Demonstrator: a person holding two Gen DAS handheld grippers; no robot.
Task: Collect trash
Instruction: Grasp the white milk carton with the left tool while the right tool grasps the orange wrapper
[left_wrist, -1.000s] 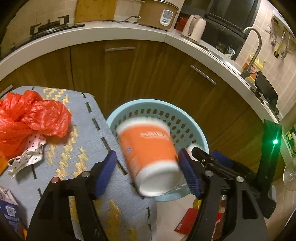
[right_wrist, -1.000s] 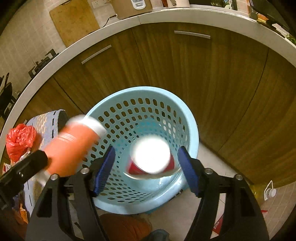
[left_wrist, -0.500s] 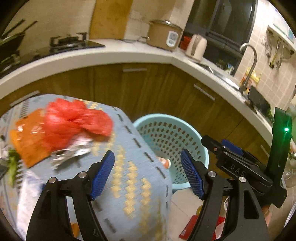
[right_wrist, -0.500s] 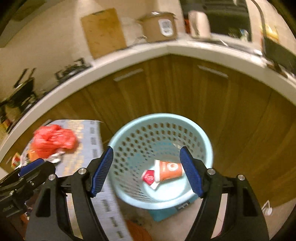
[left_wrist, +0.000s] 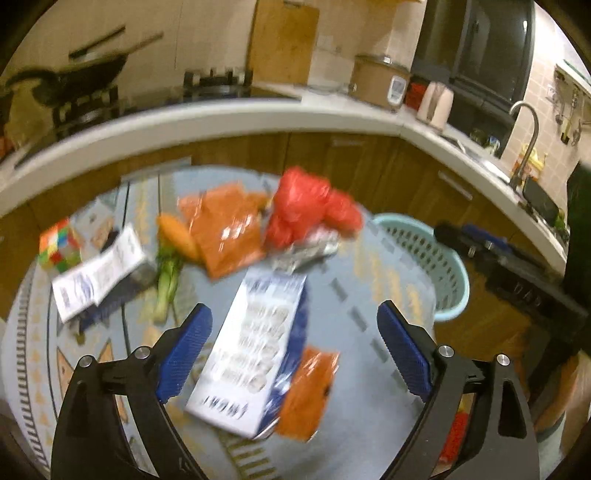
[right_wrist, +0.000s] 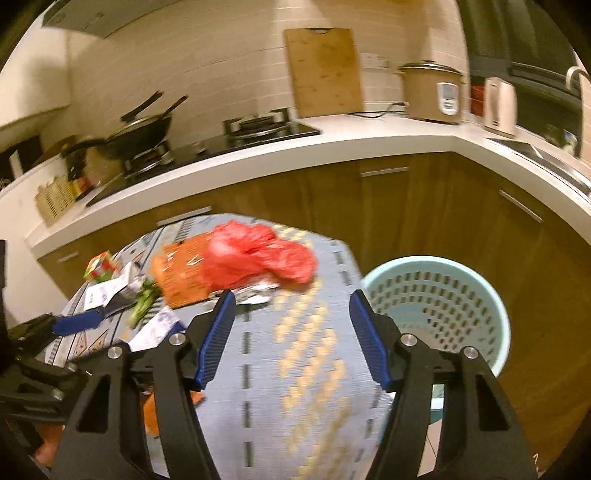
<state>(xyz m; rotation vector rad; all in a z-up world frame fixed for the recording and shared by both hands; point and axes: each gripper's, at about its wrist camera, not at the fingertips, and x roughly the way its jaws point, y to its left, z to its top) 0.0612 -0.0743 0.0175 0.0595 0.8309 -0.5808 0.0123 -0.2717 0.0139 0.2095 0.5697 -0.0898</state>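
My left gripper (left_wrist: 293, 347) is open and empty above a white and blue carton (left_wrist: 255, 350) lying on the grey patterned table (left_wrist: 354, 295). Behind it lie a crumpled red plastic bag (left_wrist: 310, 212), an orange wrapper (left_wrist: 225, 232) and a silver wrapper (left_wrist: 306, 253). A second orange wrapper (left_wrist: 306, 391) lies by the carton. My right gripper (right_wrist: 291, 339) is open and empty over the table (right_wrist: 295, 387), just in front of the red bag (right_wrist: 255, 258). The light blue perforated basket (right_wrist: 436, 306) stands on the floor to the right; it also shows in the left wrist view (left_wrist: 424, 258).
A colour cube (left_wrist: 59, 245), a paper leaflet (left_wrist: 98, 271), a carrot (left_wrist: 177, 236) and green vegetable (left_wrist: 166, 284) lie on the table's left. Wooden cabinets and a white counter (right_wrist: 258, 158) curve behind, bearing a stove, wok, rice cooker and kettle.
Both grippers have drawn back from over the basket and swung left toward the table. The orange cup and the red one left the grippers and lay in the basket.
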